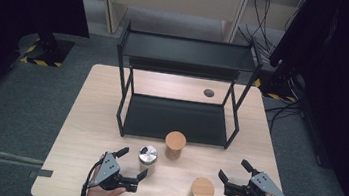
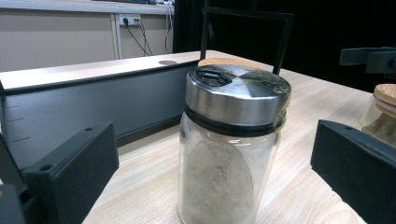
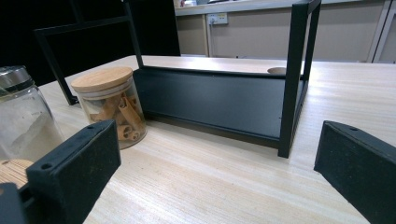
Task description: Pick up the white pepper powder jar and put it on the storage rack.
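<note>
The left gripper [image 1: 133, 164] sits at the near edge of the desk [image 1: 82, 132] with its fingers [image 2: 70, 172] spread wide around the steel-lidded glass jar [image 2: 232, 144] of pale powder, pads clear of the glass. The jar stands upright just in front of the black two-tier rack [image 1: 185, 59], beside a wooden-lidded jar of cinnamon sticks [image 3: 111, 105]. The right gripper [image 1: 235, 172] rests at the near right, fingers wide and holding nothing, just beside a second wooden-lidded jar [image 1: 201, 191].
</note>
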`<state>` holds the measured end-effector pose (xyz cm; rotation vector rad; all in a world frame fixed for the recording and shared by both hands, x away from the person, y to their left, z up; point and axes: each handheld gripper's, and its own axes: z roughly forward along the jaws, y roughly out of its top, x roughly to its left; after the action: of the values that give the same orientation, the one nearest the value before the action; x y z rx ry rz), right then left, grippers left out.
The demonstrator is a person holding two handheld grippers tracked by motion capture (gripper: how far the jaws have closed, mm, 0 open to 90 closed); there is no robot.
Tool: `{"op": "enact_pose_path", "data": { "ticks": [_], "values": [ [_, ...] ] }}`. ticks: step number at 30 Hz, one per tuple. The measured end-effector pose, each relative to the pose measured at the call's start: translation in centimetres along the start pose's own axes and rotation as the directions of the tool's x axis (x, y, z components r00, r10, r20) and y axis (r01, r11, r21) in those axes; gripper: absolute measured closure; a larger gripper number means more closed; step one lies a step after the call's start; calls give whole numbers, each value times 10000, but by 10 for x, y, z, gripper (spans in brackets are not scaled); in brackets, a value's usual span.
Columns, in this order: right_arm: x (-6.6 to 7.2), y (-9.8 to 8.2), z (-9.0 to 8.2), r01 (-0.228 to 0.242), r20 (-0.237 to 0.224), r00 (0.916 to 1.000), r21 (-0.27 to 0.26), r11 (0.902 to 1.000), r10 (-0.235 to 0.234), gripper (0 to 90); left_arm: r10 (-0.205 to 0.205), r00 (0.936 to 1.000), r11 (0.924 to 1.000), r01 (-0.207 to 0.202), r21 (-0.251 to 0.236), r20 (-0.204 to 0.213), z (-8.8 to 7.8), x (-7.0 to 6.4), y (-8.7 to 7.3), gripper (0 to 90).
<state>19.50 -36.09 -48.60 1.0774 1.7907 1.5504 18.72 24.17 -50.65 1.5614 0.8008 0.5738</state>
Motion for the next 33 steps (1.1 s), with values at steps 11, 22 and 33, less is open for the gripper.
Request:
{"op": "enact_pose_path", "data": {
  "ticks": [11,22,33],
  "values": [
    [0,0,1,-83,22,10000,53,10000,83,4,-5,10000,10000,5,8,27,1,-1,0,0],
    [-2,0,2,-136,24,9999,91,9999,136,4,20,10000,10000,-20,29,13,1,-3,0,1],
    [-2,-1,2,-207,60,9998,117,9997,207,4,84,9999,9999,-85,106,110,4,-4,2,5]
  ]
}}
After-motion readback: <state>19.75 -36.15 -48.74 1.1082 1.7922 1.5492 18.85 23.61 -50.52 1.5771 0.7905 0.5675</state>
